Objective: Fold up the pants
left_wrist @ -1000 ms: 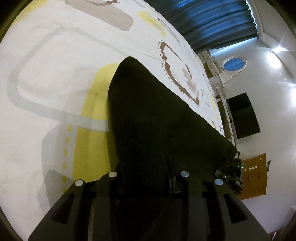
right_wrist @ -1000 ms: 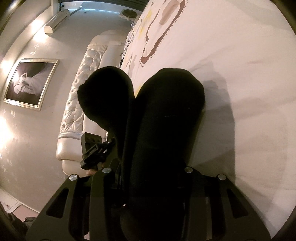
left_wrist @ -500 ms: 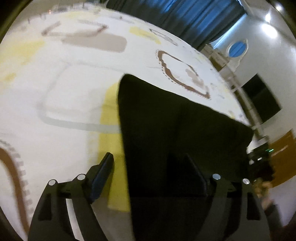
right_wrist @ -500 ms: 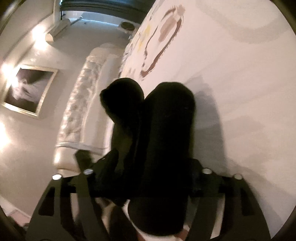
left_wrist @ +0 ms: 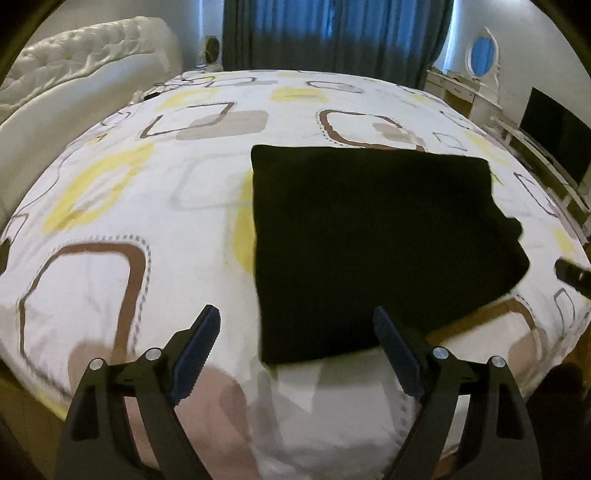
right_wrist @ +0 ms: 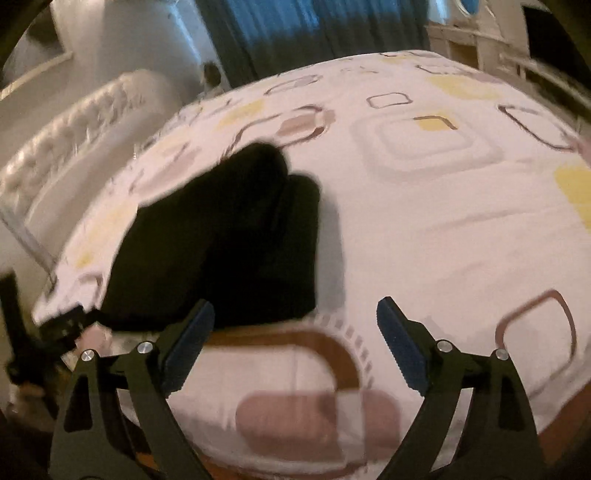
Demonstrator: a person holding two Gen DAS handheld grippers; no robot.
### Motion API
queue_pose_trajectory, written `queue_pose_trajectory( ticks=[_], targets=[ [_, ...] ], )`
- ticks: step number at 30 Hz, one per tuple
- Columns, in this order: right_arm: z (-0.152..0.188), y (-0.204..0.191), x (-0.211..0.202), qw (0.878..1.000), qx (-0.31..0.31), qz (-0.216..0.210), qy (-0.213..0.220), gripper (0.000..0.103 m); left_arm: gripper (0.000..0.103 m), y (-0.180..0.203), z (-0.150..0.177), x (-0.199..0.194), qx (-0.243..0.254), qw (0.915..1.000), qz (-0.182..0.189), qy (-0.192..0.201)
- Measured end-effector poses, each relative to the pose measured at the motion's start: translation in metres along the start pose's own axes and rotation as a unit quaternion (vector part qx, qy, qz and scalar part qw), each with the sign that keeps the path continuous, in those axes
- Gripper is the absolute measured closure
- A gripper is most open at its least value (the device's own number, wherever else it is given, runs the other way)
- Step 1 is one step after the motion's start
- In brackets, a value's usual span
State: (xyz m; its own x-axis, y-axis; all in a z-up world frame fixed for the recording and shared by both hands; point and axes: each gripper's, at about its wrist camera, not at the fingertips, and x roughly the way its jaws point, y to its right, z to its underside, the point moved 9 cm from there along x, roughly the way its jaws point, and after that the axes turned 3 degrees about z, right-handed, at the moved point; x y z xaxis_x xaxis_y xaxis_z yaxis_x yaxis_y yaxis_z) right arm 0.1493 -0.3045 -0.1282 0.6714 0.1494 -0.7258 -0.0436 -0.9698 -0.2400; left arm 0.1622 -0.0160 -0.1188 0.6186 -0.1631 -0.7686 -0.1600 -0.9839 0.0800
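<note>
With the left gripper (left_wrist: 291, 349) spread and its jaws just opened, nothing sits between them — black pants (left_wrist: 373, 240) lie folded on the patterned bedspread (left_wrist: 110, 206), right of centre. Right gripper (right_wrist: 295, 332) likewise just opened, empty; pants (right_wrist: 221, 243) far-left. Risk: the right edge looks lumpy near the bed's side — could unfold or slide off.

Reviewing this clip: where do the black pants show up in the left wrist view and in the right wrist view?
Left wrist: the black pants lie folded at centre and right of centre, just beyond the open left tool.
Right wrist: the pants lie left of centre, beyond the right tool's left finger.
Shared landmark: the blue curtains behind the patterned bedspread.
</note>
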Motion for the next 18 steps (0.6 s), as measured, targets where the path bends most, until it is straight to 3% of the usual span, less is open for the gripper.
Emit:
queue_pose_trajectory(
  ticks=[3, 12, 18],
  targets=[
    [0.025, -0.02, -0.004, 0.999, -0.034, 0.003, -0.01, 0.013, 0.018, 0.017, 0.015, -0.009, 0.0, 1.0, -0.004, -0.002],
    [0.055, -0.06, -0.011, 0.997, -0.063, -0.015, -0.029, 0.013, 0.018, 0.044, 0.04, -0.035, -0.033, 0.9979, 0.052, 0.02],
    [0.064, -0.074, -0.017, 0.996, -0.08, -0.02, -0.026, 0.013, 0.018, 0.055, 0.054, -0.043, -0.02, 0.999, 0.032, 0.023]
  ],
)
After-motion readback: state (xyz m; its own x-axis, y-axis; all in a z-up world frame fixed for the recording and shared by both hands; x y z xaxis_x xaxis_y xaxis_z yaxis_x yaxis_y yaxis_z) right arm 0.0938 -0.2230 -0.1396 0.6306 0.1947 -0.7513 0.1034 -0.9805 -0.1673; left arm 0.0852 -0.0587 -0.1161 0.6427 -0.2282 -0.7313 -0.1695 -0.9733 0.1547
